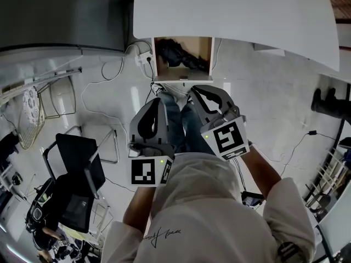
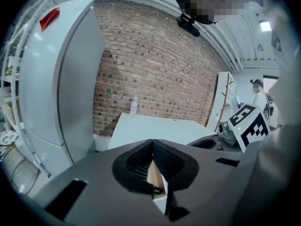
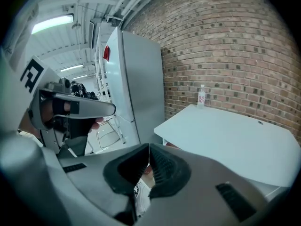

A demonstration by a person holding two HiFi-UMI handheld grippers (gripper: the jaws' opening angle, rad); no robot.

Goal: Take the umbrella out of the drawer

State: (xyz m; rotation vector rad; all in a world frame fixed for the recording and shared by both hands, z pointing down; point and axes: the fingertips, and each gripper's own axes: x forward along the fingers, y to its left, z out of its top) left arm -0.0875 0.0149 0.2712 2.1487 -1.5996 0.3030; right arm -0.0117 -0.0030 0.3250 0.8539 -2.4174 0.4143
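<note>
On the left, a black chair [image 1: 77,171] stands on the pale floor [image 1: 274,97]. The person holds both tools out above their own legs [image 1: 181,126], which are in jeans. The left tool [image 1: 159,99] is clenched: its dark pads meet at the tip with nothing between them, and it points toward the open drawer [image 1: 207,52] ahead. The drawer is pulled out under the edge of the white bench [image 1: 236,15], with its wooden inside showing. The umbrella [image 1: 178,56] lies in it as a dark bundle, well apart from both tools. Just beside the left tool, the right tool [image 1: 195,90] is likewise clenched on nothing, its tip a little nearer the drawer. At the far edge of the bench, by the brick wall [image 3: 225,46], a small bottle [image 3: 201,97] stands upright.
</note>
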